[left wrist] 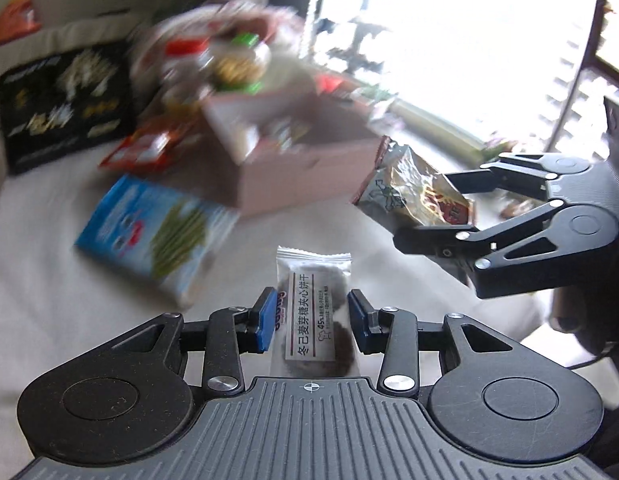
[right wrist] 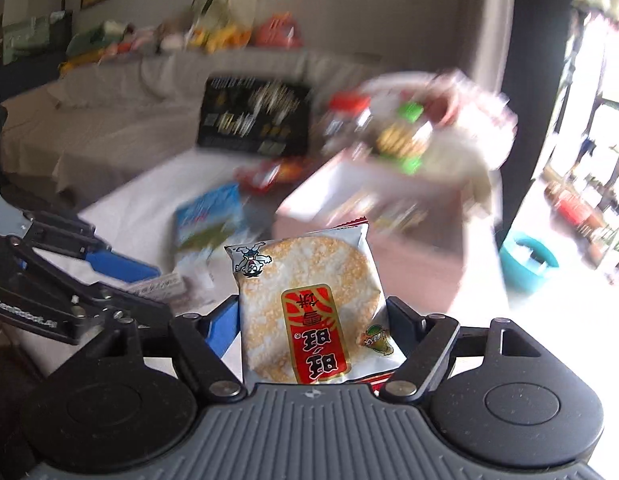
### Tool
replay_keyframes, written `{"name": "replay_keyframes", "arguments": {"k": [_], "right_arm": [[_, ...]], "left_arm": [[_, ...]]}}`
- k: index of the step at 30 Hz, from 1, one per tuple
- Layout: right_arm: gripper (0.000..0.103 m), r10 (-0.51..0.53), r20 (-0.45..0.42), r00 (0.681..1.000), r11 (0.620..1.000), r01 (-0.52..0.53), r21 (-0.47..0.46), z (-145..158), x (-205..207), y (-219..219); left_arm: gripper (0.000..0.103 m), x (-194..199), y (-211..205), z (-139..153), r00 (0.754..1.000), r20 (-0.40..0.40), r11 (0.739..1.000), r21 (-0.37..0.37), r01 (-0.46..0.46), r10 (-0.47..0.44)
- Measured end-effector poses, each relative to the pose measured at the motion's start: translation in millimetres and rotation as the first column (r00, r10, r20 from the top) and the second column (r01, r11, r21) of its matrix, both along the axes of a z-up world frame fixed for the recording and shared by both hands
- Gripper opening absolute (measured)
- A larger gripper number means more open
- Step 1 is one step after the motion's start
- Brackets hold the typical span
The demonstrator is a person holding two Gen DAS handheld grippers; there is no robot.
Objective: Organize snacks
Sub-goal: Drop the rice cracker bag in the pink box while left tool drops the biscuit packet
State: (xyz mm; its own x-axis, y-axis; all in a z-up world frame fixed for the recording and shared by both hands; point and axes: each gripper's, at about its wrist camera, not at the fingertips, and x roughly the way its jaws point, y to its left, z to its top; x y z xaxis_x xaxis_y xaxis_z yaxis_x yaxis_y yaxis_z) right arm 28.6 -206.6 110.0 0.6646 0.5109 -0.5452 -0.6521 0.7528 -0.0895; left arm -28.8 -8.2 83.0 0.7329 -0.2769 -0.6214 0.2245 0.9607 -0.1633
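Left gripper [left wrist: 311, 318] holds a clear-wrapped biscuit packet [left wrist: 313, 312] upright between its blue pads [left wrist: 265, 320]; jaws roughly a third open, both pads pressing the packet's long edges. Packet's top seal sticks out past the fingertips, bottom end runs back toward the gripper body.

Right gripper [right wrist: 311, 320] grips a rice cracker pack [right wrist: 309, 312], round cracker print and red label facing the camera; jaws fairly wide, closed against the pack's sides. The pack fills the gap and stands above the fingertips.

Landmark: the pink cardboard box [left wrist: 293, 168] on the white-covered surface [left wrist: 49, 280]. The box is blurred, heaped with mixed snacks. Biscuit packet sits nearer the camera than the box, well apart from it. Rice cracker pack, seen from the left wrist, hangs just right of the box's right corner. A blue snack bag [left wrist: 157, 236] lies flat just left-front of the box. A black bag [left wrist: 65, 104] leans behind the box, to its left.
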Motion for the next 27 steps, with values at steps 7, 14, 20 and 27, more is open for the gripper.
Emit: {"name": "replay_keyframes", "arguments": {"k": [7,14,20,27], "right_arm": [[0.077,-0.197,0.148,0.969,0.962,0.162,0.219,91.9,48.3,-40.9],[0.077,-0.287,0.085,0.954,0.946,0.269,0.179,99.2,138.3,-27.8],[0.077,-0.298,-0.029,0.954,0.949,0.300,0.092,59.9,205.8,-0.1],[0.077,-0.254,-0.144,0.956,0.965,0.260,0.024,18.9,240.2,55.7]], "left_arm": [[0.044,47.2,-4.5,76.8,0.969,0.247,0.998,-0.063,-0.012,0.027],[0.044,184.8,-3.2,56.8,0.992,0.108,0.981,-0.186,-0.051,0.072],[0.046,269.4,14.3,-11.9,0.993,-0.037,0.964,-0.237,-0.118,0.112],[0.046,235.4,90.6,1.6,0.979,0.052,0.900,-0.406,-0.161,0.199]]}}
